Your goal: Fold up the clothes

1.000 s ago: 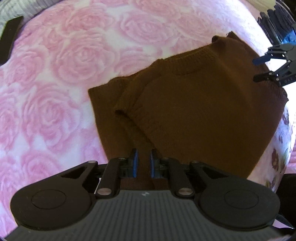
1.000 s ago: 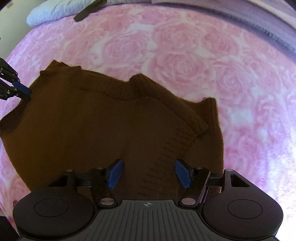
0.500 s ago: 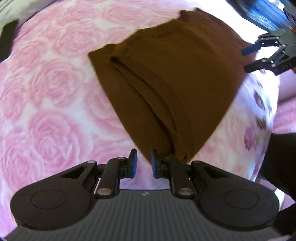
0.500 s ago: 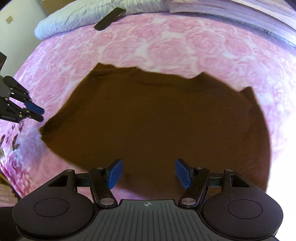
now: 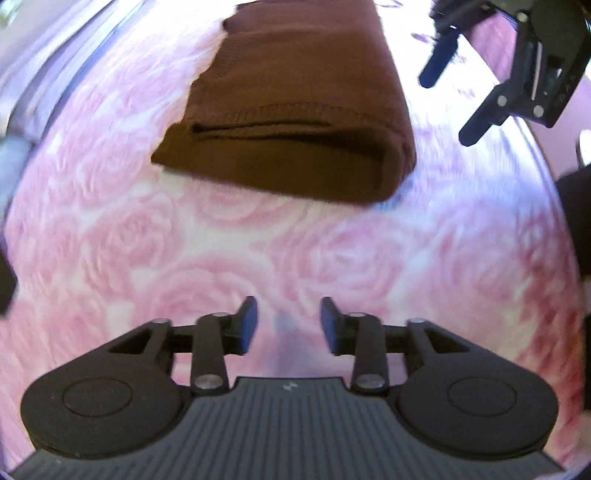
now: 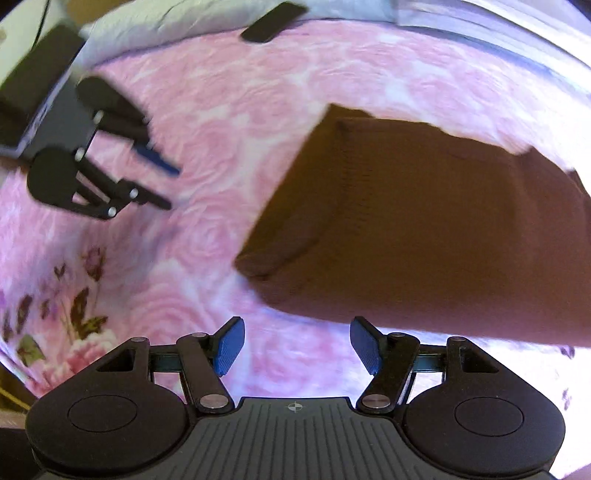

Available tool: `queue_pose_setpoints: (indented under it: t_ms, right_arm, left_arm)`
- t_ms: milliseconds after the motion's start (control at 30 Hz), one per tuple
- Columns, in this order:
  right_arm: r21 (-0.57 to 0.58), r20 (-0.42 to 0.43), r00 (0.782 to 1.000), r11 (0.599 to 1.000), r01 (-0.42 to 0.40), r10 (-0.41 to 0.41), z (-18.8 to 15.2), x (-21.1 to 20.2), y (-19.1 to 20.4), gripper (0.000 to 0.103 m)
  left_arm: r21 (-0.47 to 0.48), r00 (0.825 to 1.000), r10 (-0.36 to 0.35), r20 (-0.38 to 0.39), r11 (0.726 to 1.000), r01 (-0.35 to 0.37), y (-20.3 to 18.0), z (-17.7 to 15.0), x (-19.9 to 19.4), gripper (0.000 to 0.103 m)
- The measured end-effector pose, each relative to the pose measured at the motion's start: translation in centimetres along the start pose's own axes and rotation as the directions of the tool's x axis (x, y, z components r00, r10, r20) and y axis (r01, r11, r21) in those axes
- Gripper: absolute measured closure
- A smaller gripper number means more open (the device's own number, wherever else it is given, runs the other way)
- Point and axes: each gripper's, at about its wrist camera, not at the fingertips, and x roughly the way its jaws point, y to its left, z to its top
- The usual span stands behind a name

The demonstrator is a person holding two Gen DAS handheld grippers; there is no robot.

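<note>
On pink rose-print bedspread [image 5: 280, 240]: brown knit garment [image 5: 295, 122], folded into a thick rectangular bundle, lying flat. Layered fold edge and stitched hem facing left wrist camera. In right wrist view, same garment [image 6: 436, 221] filling right half of frame, near edge just ahead of fingertips, not touching them

Left gripper [image 5: 288, 325]: blue-padded fingers parted by a moderate gap, nothing between them, only bedspread showing through. Positioned apart from garment, bare bedspread between. Also seen in right wrist view [image 6: 162, 184], off to left of bundle, fingers spread, holding nothing

Right gripper [image 6: 295, 345]: fingers spread wide, nothing gripped, bedspread visible in the gap. Seen from left wrist view [image 5: 450, 107] at upper right, beside bundle's right edge, clear of fabric, fingers apart

Further out: dark flat object [image 6: 271, 22] near far edge of bedspread, next to pale pillow [image 6: 147, 26]; identity not discernible. Strip of striped lilac bedding [image 6: 517, 40] along far side. Purple flower print [image 6: 74, 302] at near-left border of bedspread. Both views motion-blurred
</note>
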Motion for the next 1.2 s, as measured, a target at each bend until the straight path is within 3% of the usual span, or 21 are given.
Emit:
queue_pose_setpoints:
  t_ms: [100, 233, 433, 467, 500, 600, 833, 867, 900, 933, 1067, 1200]
  right_arm:
    - [-0.094, 0.017, 0.998, 0.993, 0.068, -0.067, 0.2, 1.8, 2.3, 0.036]
    - [-0.223, 0.039, 0.988, 0.962, 0.157, -0.152, 0.0, 4.9, 4.9, 0.035]
    - [-0.270, 0.107, 0.957, 0.918, 0.289, -0.270, 0.2, 7.4, 5.0, 0.039]
    - [-0.256, 0.110, 0.956, 0.921, 0.293, -0.273, 0.4, 7.4, 4.6, 0.047]
    - [-0.235, 0.102, 0.960, 0.931, 0.279, -0.262, 0.7, 7.3, 4.0, 0.066]
    - [-0.184, 0.098, 0.967, 0.951, 0.249, -0.234, 1.0, 6.3, 2.6, 0.086]
    - [-0.053, 0.124, 0.977, 0.982, 0.183, -0.175, 1.8, 3.5, 0.8, 0.088]
    - [-0.036, 0.127, 0.978, 0.984, 0.173, -0.167, 2.0, 3.1, 0.5, 0.088]
    - [-0.019, 0.131, 0.979, 0.986, 0.163, -0.159, 2.3, 2.7, 0.1, 0.088]
    - [-0.006, 0.133, 0.979, 0.988, 0.155, -0.153, 2.4, 2.4, -0.1, 0.088]
    - [0.041, 0.144, 0.982, 0.992, 0.122, -0.126, 2.4, 0.5, -1.0, 0.089]
    - [0.146, 0.175, 0.980, 0.987, 0.073, -0.098, 2.4, -2.4, -3.4, 0.090]
  left_arm:
    - [0.117, 0.999, 0.026, 0.028, 0.993, -0.029, 0.2, -0.1, 0.7, 0.062]
    - [0.258, 0.996, 0.051, 0.068, 0.964, -0.067, 0.5, 0.1, 1.8, 0.050]
    - [0.459, 0.991, 0.050, 0.120, 0.883, -0.100, 0.9, 1.5, 3.9, 0.041]
    - [0.496, 0.990, 0.050, 0.131, 0.862, -0.109, 0.9, 1.7, 4.4, 0.040]
    - [0.538, 0.988, 0.054, 0.146, 0.834, -0.125, 0.8, 1.9, 4.9, 0.039]
    - [0.645, 0.978, 0.064, 0.197, 0.743, -0.179, 0.7, 2.4, 6.5, 0.037]
    - [0.770, 0.954, 0.052, 0.295, 0.578, -0.269, 1.6, 4.7, 9.3, 0.039]
    - [0.779, 0.956, 0.044, 0.291, 0.568, -0.264, 1.8, 5.3, 9.6, 0.054]
    - [0.783, 0.959, 0.041, 0.280, 0.569, -0.253, 1.9, 5.9, 9.8, 0.066]
    - [0.779, 0.964, 0.042, 0.261, 0.580, -0.236, 2.1, 6.5, 10.0, 0.087]
    - [0.767, 0.976, 0.015, 0.218, 0.616, -0.181, 3.0, 9.0, 8.9, 0.091]
    - [0.740, 0.976, 0.000, 0.219, 0.652, -0.166, 4.2, 12.2, 6.4, 0.092]
